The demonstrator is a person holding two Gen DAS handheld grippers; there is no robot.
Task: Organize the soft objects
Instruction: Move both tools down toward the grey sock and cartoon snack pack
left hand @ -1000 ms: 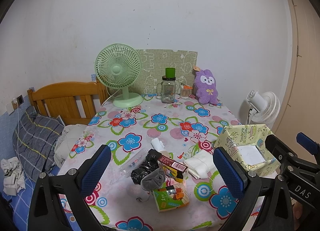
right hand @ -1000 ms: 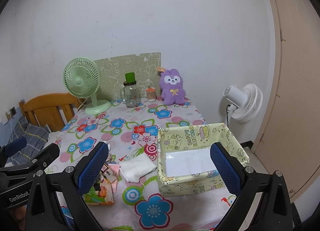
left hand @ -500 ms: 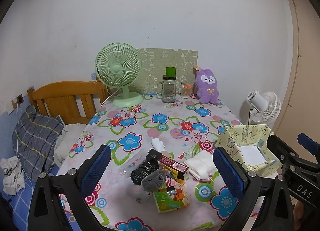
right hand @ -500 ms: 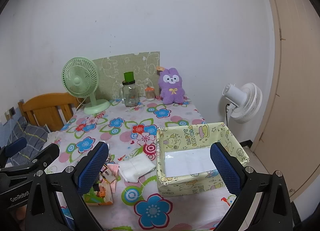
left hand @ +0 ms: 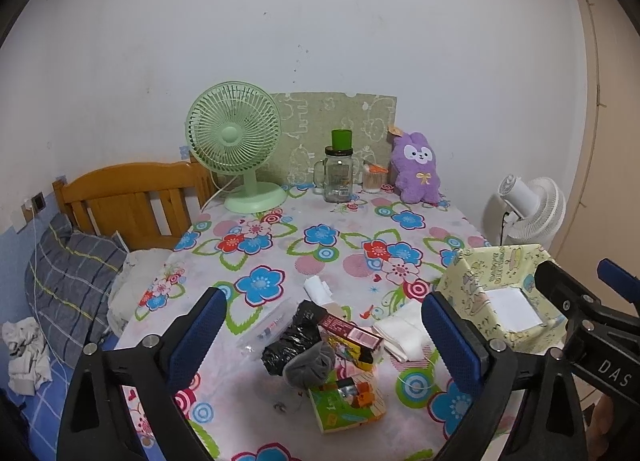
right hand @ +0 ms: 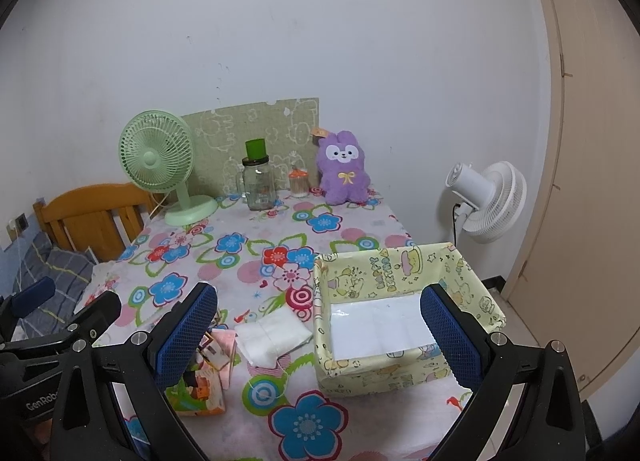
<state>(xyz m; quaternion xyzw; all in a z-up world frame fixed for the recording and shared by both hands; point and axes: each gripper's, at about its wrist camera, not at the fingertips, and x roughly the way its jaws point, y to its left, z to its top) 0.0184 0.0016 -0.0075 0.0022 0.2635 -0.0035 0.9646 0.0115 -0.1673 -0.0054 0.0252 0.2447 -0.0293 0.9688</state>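
Cluttering the table (left hand: pixel 328 245) — fan (left hand: pixel 236 141), jar (left hand: pixel 338 177), plush (left hand: pixel 416 167).

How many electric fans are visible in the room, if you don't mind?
2: a green fan at the table's far left corner, and a white fan on the floor right of the table.

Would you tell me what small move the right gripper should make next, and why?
Probably lower the right gripper, jaws open and empty, toward the folded white cloth. It lies on the table just left of the yellow box, which holds only a white sheet.
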